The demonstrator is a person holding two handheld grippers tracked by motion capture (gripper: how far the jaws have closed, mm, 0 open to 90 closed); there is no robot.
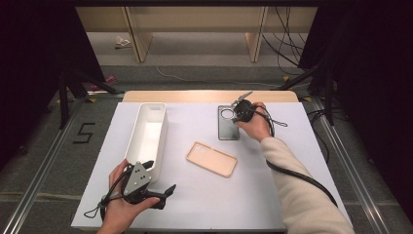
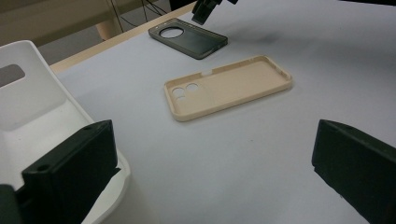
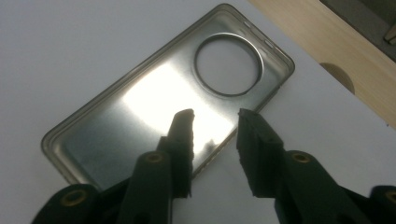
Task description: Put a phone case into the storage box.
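Note:
A dark grey translucent phone case (image 1: 228,129) (image 2: 189,39) (image 3: 140,107) with a round camera hole lies open side up at the far middle of the white table. My right gripper (image 1: 239,110) (image 3: 215,116) (image 2: 205,9) points down at it, jaws apart, straddling one long edge of the case without pressing on it. A beige phone case (image 1: 212,159) (image 2: 229,86) lies open side up in the middle of the table. Near the front left corner my left gripper (image 1: 160,184) (image 2: 212,140) stands open, with nothing between its jaws.
A long white bin (image 1: 163,130) (image 2: 28,107) stands along the left side, its near end right beside my left gripper. The white table sheet (image 1: 219,204) ends at a wooden strip (image 1: 195,96) (image 3: 355,60) at the far edge. Cables trail from both grippers.

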